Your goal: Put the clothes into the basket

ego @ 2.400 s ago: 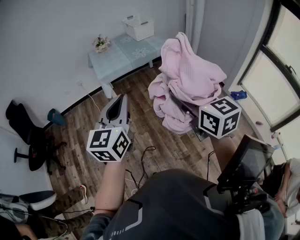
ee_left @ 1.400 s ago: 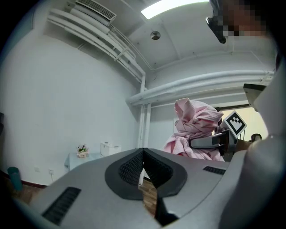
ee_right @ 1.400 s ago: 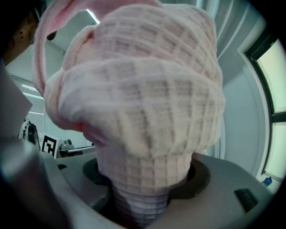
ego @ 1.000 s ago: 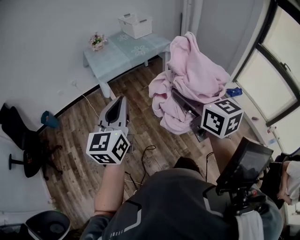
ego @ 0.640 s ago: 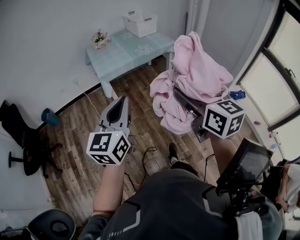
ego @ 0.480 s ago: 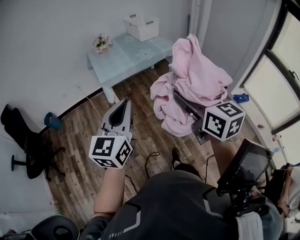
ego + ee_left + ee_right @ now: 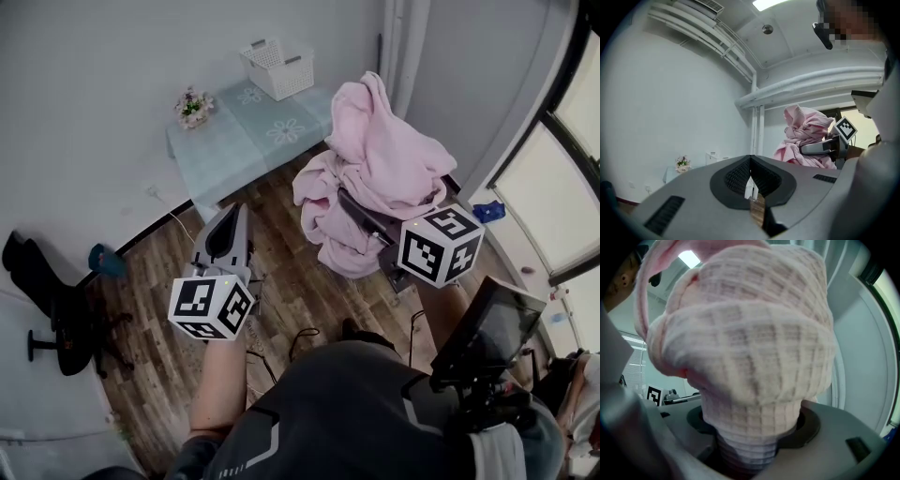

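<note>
A big bundle of pink clothes hangs over my right gripper, which is shut on it, the fingertips buried in the cloth. In the right gripper view the pink waffle-knit cloth fills the frame and is pinched between the jaws of the right gripper. My left gripper is shut and holds nothing, out over the wooden floor left of the bundle. The left gripper points at the wall, with the pink clothes to its right. A white basket stands on the far end of a light blue table.
A small flower pot sits on the table beside the basket. A black chair and a teal object stand at the left wall. Cables lie on the floor. Windows line the right side.
The view has shifted a little, and the table and basket sit slightly lower in it. Both grippers keep their pose; the pink bundle stays in the right gripper.
</note>
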Action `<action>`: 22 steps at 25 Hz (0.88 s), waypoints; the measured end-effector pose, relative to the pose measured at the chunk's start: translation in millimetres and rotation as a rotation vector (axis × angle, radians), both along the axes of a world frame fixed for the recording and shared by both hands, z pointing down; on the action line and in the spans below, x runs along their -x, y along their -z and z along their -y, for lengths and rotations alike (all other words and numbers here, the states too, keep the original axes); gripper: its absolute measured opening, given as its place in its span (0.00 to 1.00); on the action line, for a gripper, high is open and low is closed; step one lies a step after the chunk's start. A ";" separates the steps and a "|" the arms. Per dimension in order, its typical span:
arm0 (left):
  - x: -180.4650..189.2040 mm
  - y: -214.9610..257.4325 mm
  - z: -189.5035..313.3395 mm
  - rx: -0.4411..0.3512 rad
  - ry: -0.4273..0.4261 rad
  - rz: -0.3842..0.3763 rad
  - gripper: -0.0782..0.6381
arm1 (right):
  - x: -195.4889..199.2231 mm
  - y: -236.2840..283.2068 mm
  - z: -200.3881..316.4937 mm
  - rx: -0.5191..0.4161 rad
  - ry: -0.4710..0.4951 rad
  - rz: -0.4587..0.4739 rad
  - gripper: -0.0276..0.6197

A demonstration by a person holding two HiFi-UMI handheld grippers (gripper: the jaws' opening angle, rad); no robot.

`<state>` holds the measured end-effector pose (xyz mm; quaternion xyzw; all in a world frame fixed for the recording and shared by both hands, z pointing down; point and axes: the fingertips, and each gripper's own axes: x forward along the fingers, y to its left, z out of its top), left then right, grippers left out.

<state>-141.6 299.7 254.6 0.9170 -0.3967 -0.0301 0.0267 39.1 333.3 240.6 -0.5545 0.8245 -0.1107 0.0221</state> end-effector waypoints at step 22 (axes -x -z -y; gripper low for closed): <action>-116.6 -40.1 210.8 0.053 0.046 0.072 0.12 | -119.1 -53.6 225.3 0.052 0.064 0.100 0.57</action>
